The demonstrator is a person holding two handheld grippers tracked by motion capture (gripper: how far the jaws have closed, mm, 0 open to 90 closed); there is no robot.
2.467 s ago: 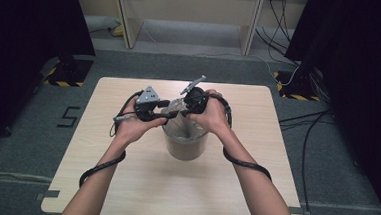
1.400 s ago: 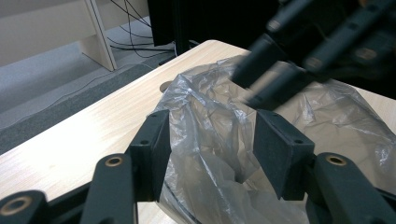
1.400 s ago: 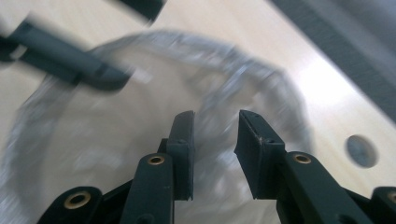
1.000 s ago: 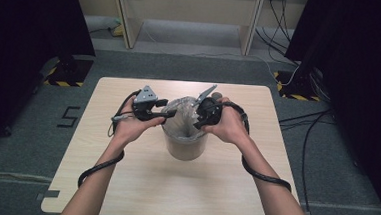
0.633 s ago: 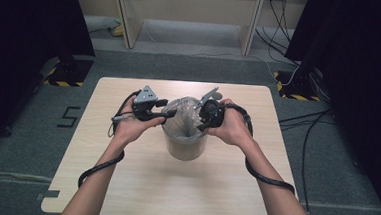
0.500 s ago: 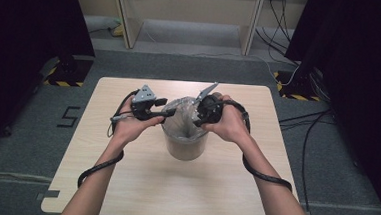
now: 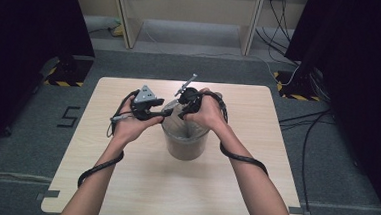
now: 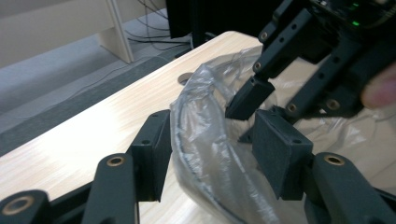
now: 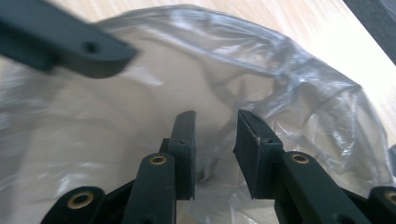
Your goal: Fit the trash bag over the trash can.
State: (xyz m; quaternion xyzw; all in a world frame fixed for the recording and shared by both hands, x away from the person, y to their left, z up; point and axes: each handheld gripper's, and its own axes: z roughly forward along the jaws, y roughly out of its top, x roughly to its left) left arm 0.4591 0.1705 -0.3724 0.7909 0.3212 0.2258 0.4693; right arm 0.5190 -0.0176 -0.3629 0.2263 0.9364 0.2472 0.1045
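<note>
On the worktop (image 7: 123, 183), near its middle, stands a bin (image 7: 183, 147) with a clear bag (image 8: 210, 154) inside. The left tongs (image 8: 208, 154) straddle the bin's rim with bag film over it, jaws apart on both sides; whether the pads press I cannot tell. It seems they keep the edge in place while the right tongs (image 9: 215, 144) work inside the bag, jaws apart and empty. Farther back, a small round mark (image 8: 185, 78) is unclear. The bin's bottom is hidden by film.
</note>
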